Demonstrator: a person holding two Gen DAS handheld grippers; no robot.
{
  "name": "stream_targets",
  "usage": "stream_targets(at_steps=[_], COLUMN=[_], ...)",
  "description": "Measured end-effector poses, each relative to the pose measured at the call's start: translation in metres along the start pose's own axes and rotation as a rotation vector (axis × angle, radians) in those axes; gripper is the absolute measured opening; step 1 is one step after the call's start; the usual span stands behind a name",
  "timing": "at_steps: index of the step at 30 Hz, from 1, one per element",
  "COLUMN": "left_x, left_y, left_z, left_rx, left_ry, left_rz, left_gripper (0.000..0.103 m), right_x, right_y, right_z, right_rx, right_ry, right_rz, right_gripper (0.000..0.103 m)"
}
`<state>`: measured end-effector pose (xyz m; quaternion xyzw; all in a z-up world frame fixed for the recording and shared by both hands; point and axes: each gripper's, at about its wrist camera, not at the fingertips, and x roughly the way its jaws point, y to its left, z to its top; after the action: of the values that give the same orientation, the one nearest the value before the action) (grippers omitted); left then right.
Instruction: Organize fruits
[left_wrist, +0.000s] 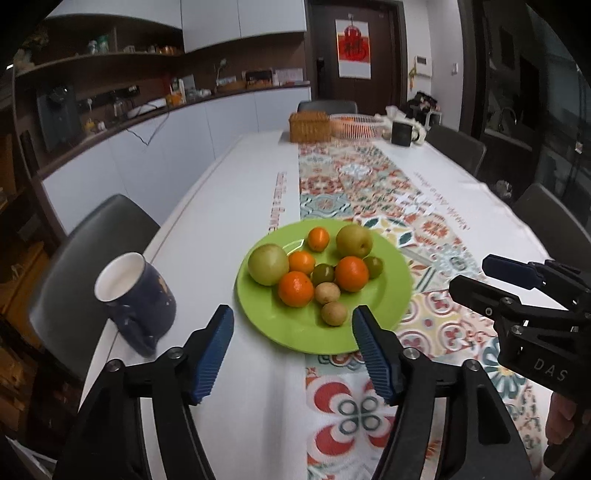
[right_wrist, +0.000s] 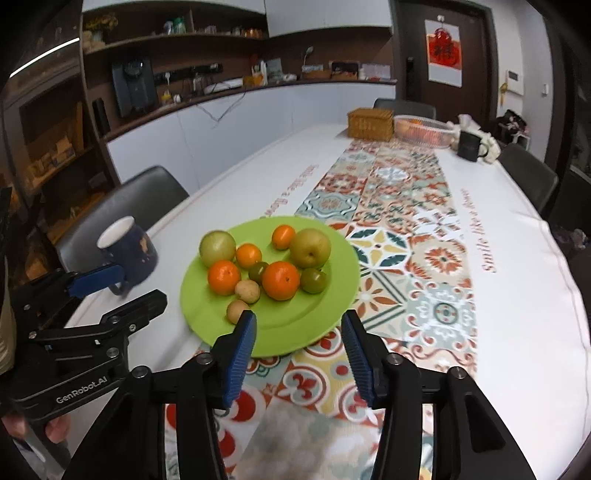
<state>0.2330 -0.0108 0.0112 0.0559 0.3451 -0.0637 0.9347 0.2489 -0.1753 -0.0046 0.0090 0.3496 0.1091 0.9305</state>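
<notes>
— While the left camera looked down the table, what did it show?
— The left gripper stood wide open with nothing between its blue pads, just short of the green plate. The fruit lay heaped on that plate: two pale pears, several oranges, small green and tan ones. A dark mug sat at nine o'clock from the plate, and the right gripper reached in at three o'clock, its two fingers parted and empty.

— And from the right camera?
— The right gripper was open just as wide, holding nothing, at six o'clock from the plate, one pad near a tan fruit. The left gripper showed at nine o'clock, beside the mug.
</notes>
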Motion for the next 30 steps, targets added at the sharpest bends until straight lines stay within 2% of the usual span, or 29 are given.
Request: stream_targets(at_steps=[6, 11, 15, 20, 30], left_x=[-0.041, -0.071, -0.092, -0.112, -0.147], left_y=[-0.008, -0.015, -0.020, -0.027, -0.037], left_z=[-0.007, -0.022, -0.034, -0.048, -0.074], left_rx=[-0.002, 0.002, 0.002, 0.014, 0.014], left_ry=[-0.057, -0.089, -0.113, -0.147, -0.189], left_rz=[0.006, 0.003, 0.014, 0.039, 0.047], left_gripper=[0.078, 0.080, 0.085, 0.092, 0.100], right_x=[-0.046, -0.082, -0.106, -0.128, -0.163], right_y=[0.002, 0.005, 0.007, 0.008, 0.011], right_z=[-0.011, -0.030, -0.046, -0.062, -0.089], right_rx=[0.008, 0.008, 0.014, 0.018, 0.032], right_ry=[-0.062, -0.109, -0.127, -0.147, -0.178], right_rz=[-0.018, -0.053, -0.064, -0.075, -0.072], right_gripper=[0.056, 0.059, 0.066, 0.069, 0.073])
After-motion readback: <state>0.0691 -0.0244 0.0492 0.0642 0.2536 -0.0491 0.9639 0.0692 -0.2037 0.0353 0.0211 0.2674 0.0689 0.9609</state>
